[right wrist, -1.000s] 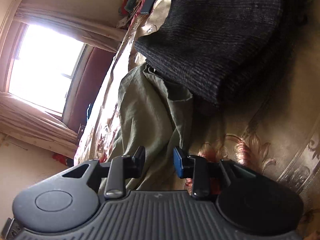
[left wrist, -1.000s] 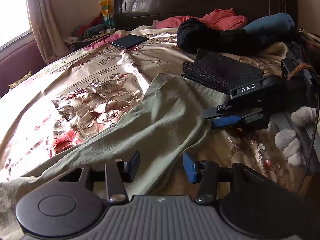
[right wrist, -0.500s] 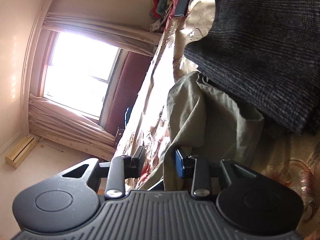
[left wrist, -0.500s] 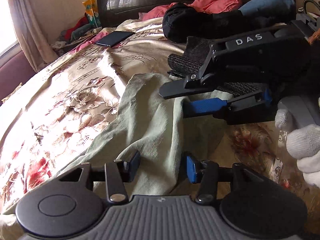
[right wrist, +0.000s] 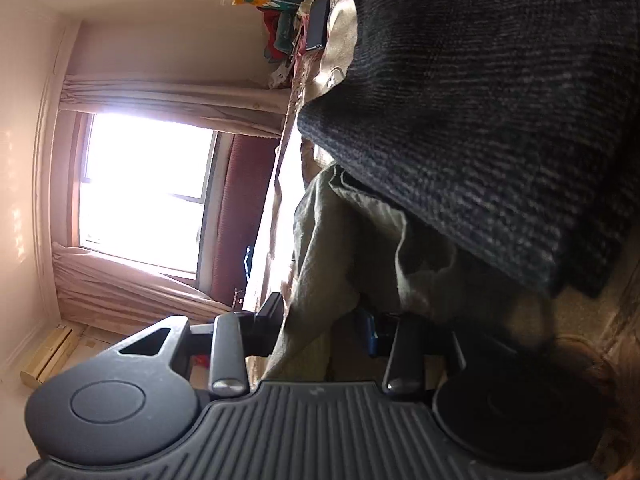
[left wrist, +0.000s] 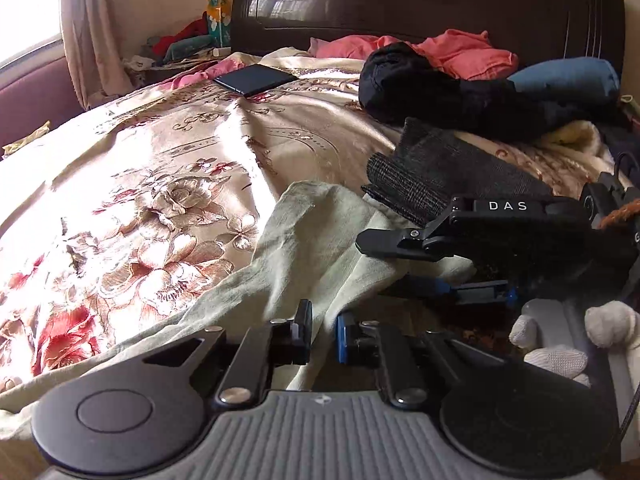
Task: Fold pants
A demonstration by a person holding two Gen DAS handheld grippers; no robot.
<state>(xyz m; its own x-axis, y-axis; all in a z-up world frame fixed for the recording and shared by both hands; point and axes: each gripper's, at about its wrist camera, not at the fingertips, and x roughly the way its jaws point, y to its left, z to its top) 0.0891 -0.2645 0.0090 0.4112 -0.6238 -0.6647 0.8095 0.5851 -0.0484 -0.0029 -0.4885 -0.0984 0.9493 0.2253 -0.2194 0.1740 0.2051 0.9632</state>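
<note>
Pale olive-green pants lie across the floral bedspread, one end near a folded dark knit garment. My left gripper is closed on the pants' near edge, with cloth pinched between its pads. My right gripper is turned on its side with its jaws wide apart around a fold of the pants. It also shows in the left wrist view, one finger above the cloth and the blue-padded finger below.
A dark phone or tablet lies on the far side of the bed. Black, pink and blue clothes are piled by the dark headboard. A window with curtains is on the left.
My left gripper's jaws have closed onto the pants' edge. My right gripper has opened wider and come down around the fold of cloth next to the dark knit garment.
</note>
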